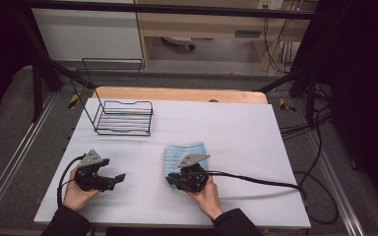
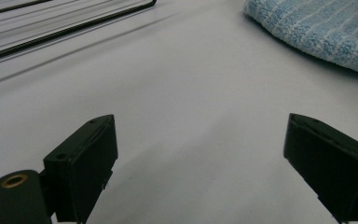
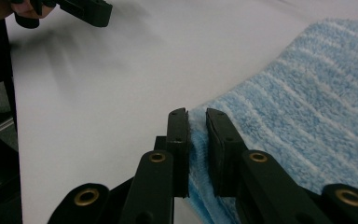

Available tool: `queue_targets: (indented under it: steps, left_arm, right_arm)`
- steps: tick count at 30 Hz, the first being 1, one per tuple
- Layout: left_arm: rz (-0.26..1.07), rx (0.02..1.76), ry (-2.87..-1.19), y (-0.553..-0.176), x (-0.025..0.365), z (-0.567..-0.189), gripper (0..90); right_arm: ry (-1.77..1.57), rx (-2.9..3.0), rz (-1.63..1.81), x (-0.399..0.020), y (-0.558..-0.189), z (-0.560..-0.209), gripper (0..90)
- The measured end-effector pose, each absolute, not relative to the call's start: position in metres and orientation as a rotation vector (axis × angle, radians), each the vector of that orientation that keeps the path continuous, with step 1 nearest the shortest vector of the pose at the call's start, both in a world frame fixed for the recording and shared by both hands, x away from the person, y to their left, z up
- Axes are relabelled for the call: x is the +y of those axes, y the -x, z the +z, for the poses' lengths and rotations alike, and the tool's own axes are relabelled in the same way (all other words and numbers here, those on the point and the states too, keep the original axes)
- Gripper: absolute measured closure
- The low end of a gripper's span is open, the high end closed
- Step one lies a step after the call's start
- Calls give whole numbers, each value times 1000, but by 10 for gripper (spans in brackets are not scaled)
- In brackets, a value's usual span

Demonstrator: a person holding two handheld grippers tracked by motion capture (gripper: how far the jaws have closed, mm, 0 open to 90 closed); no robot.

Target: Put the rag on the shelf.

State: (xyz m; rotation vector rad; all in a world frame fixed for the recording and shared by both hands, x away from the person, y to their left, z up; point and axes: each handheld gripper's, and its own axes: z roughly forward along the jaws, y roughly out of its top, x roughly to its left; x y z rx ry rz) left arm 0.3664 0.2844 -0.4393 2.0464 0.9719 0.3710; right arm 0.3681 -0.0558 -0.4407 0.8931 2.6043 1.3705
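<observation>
Free room and obstacles. Between the parted jaws of the left gripper [image 2: 200, 163] lies bare white table [image 2: 182, 93], open ahead. Beyond, to the jaws' left, the wire rack [image 1: 124, 118] bars the way; to their right, the blue towel [image 2: 317, 32]. The right gripper [image 3: 196, 135] pinches that towel's edge; the other gripper stands ahead-left, seemingly well apart.

White table [image 1: 236, 132]: black wire rack [image 1: 124, 118] far left, blue towel [image 1: 187, 151] centre.
</observation>
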Motion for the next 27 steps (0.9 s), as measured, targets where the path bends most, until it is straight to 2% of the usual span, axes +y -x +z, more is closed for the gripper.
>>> queue_targets:
  steps: [6,12,14,15,16,20,22,27]
  left_arm:
    - [370,972,-2046,-366,284,-439,99]
    - [369,973,-2046,-366,285,-439,98]
    - [370,974,-2046,-366,285,-439,98]
    - [369,974,-2046,-366,285,-439,98]
    - [369,975,-2046,-366,285,-439,98]
    - [368,979,-2040,-366,284,-439,98]
    - [368,976,-2046,-366,284,-439,98]
    - [368,978,-2047,-365,282,-439,98]
  right_arm:
    - [-903,2626,1383,-54,-370,-444,735]
    - [-904,2590,1433,-61,-373,-430,572]
    - [-907,2576,1443,-64,-374,-427,552]
    - [-934,2548,1457,-72,-377,-424,498]
    - [-934,2548,1457,-72,-377,-424,498]
    - [-1011,2468,1442,-96,-388,-420,387]
    - [-1028,2454,1435,-101,-390,-420,367]
    - [-1106,2399,1423,-128,-400,-425,235]
